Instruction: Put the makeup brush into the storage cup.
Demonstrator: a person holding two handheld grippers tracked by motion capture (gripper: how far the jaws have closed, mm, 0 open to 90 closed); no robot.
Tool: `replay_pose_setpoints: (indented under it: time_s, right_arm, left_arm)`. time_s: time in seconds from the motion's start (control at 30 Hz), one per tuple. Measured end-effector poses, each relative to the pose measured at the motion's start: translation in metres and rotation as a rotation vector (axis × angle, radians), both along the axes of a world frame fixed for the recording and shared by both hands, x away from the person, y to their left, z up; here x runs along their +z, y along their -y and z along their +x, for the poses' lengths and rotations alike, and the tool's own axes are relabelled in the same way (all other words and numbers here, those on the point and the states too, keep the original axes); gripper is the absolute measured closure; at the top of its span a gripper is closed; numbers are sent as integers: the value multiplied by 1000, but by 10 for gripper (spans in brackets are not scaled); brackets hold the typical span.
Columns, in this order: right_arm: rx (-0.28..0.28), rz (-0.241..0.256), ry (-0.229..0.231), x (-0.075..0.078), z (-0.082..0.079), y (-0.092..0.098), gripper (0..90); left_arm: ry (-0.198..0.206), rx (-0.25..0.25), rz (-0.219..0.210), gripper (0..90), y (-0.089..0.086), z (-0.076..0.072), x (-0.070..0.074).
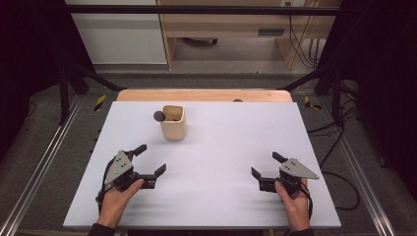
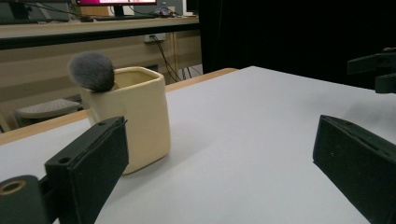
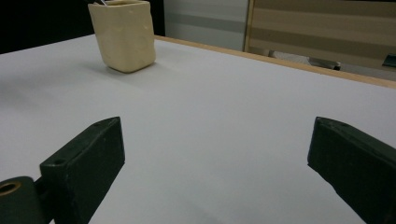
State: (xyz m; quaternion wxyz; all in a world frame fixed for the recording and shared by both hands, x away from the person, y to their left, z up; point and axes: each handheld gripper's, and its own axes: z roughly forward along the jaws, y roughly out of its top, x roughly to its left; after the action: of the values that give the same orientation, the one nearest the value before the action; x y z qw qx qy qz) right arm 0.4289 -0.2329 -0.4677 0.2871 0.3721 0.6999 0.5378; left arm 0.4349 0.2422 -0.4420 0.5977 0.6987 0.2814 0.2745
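A cream-coloured, square-sided ceramic cup (image 1: pixel 173 123) stands upright on the far-left part of the white counter (image 1: pixel 221 147), a little way in from its far wooden edge. A brush with a round, fluffy dark-grey head (image 1: pixel 159 116) leans out over the cup's left rim, its handle down inside the cup. In the left gripper view the cup (image 2: pixel 135 121) stands near, just beyond the left jaw, with the brush head (image 2: pixel 92 71) resting on its rim. The left tongs (image 1: pixel 151 160) lie low over the near-left counter, jaws spread wide and holding nothing, well apart from the cup. The right tongs (image 1: pixel 265 165) sit at the near right, likewise spread and empty, farther from the cup.
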Motion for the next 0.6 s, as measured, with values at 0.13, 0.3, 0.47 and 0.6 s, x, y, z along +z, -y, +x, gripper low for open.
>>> replay_pose_setpoints:
  time_s: [0.13,0.3,0.47,0.6]
  right_arm:
    - [-5,1,3,1,-2,2,40]
    - [-18,6,5,3,-4,6,38]
    - [-29,9,5,3,-5,11,35]
    - [-33,11,9,4,-7,15,26]
  left_arm:
    - [9,13,6,32,-9,-3,0]
    - [14,32,0,31,-20,-6,-1]
    - [17,54,-10,31,-31,-7,-1]
    - [25,70,-14,31,-37,-10,-2]
